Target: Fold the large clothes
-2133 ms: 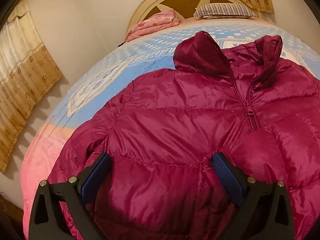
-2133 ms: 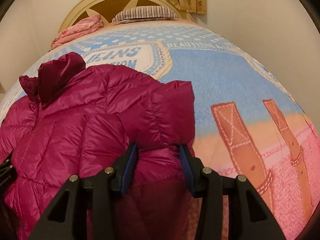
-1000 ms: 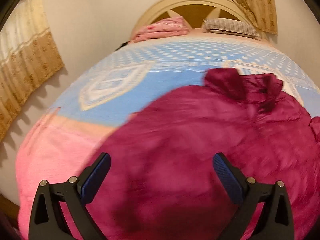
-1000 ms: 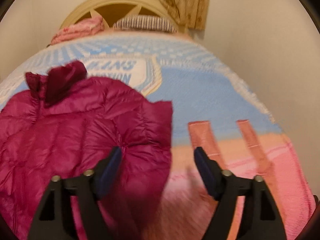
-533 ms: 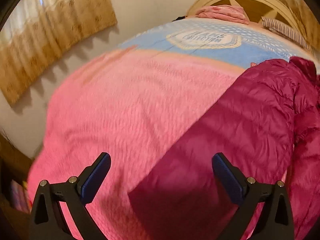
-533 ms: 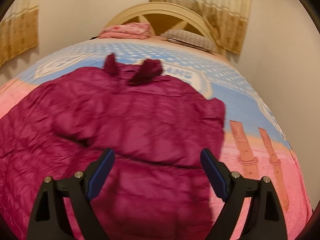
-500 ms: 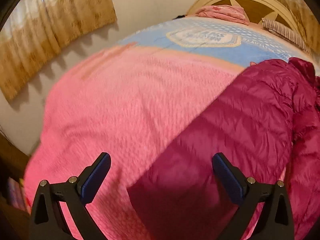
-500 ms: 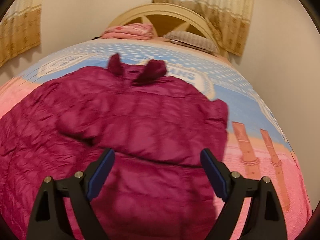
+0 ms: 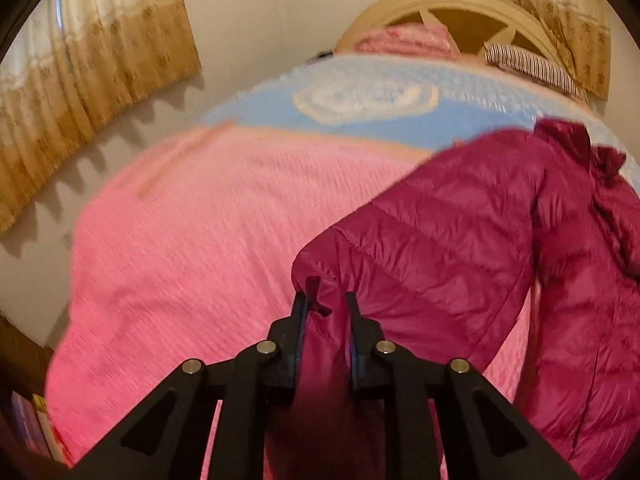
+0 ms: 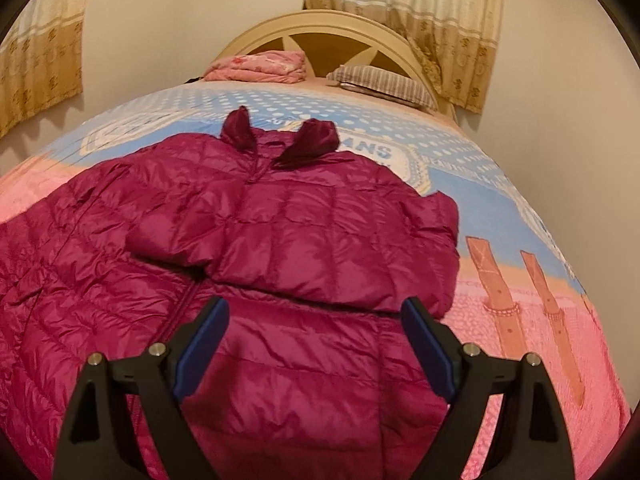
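A magenta quilted down jacket lies front up on the bed, collar toward the headboard. One sleeve is folded across its chest. The other sleeve stretches out over the pink blanket. My left gripper is closing on that sleeve's cuff, with the fabric bunched between its narrow fingers. My right gripper stands open wide, just over the jacket's lower front, with nothing pinched between its blue pads.
The bed's blanket is pink near me and blue farther off. A folded pink quilt and a striped pillow lie by the cream headboard. Curtains hang beyond the bed's left edge.
My left gripper swung out to the end of the outstretched sleeve and its jaws came together on the cuff. My right gripper let go of the folded sleeve and swung over the jacket's front.
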`<state>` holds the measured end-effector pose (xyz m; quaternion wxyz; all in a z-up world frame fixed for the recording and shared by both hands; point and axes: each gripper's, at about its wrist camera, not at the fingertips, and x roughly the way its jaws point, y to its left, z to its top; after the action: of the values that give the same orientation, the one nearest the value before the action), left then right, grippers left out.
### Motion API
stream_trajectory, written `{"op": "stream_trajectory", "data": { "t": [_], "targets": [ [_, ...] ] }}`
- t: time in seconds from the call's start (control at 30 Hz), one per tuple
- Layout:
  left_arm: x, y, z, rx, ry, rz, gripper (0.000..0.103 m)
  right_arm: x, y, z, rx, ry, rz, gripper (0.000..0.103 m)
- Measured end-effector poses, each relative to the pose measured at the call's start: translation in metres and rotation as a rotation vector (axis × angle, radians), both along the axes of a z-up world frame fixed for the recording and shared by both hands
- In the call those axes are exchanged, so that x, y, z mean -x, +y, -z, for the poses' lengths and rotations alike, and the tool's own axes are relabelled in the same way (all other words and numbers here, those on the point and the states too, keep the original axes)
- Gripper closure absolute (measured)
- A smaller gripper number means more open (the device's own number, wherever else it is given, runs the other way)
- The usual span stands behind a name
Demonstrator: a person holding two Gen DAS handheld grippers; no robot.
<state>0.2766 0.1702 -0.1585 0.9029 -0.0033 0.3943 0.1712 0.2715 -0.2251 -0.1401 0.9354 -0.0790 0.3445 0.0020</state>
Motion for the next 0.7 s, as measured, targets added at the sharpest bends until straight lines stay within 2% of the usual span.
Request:
{"op": "stream_trajectory", "data": {
  "t": [0.17,0.3,0.5,0.7],
  "targets": [
    [-0.011,0.003,-0.042,-0.045,-0.075,-0.013,0.088,0.002,-0.009,-0.002,-0.016,-0.016,0.019,0.013],
    [-0.023,-0.02,-0.075,-0.079,-0.131,0.031,0.09,0.0,-0.018,-0.002,-0.018,-0.016,0.036,0.013],
    [-0.048,-0.1,-0.111,-0.098,-0.191,0.177,0.09,-0.003,-0.039,-0.006,-0.047,-0.025,0.079,0.013],
    [-0.071,-0.194,-0.112,-0.123,-0.202,0.321,0.09,0.0,-0.056,-0.011,-0.057,-0.039,0.104,0.013]
  ]
}}
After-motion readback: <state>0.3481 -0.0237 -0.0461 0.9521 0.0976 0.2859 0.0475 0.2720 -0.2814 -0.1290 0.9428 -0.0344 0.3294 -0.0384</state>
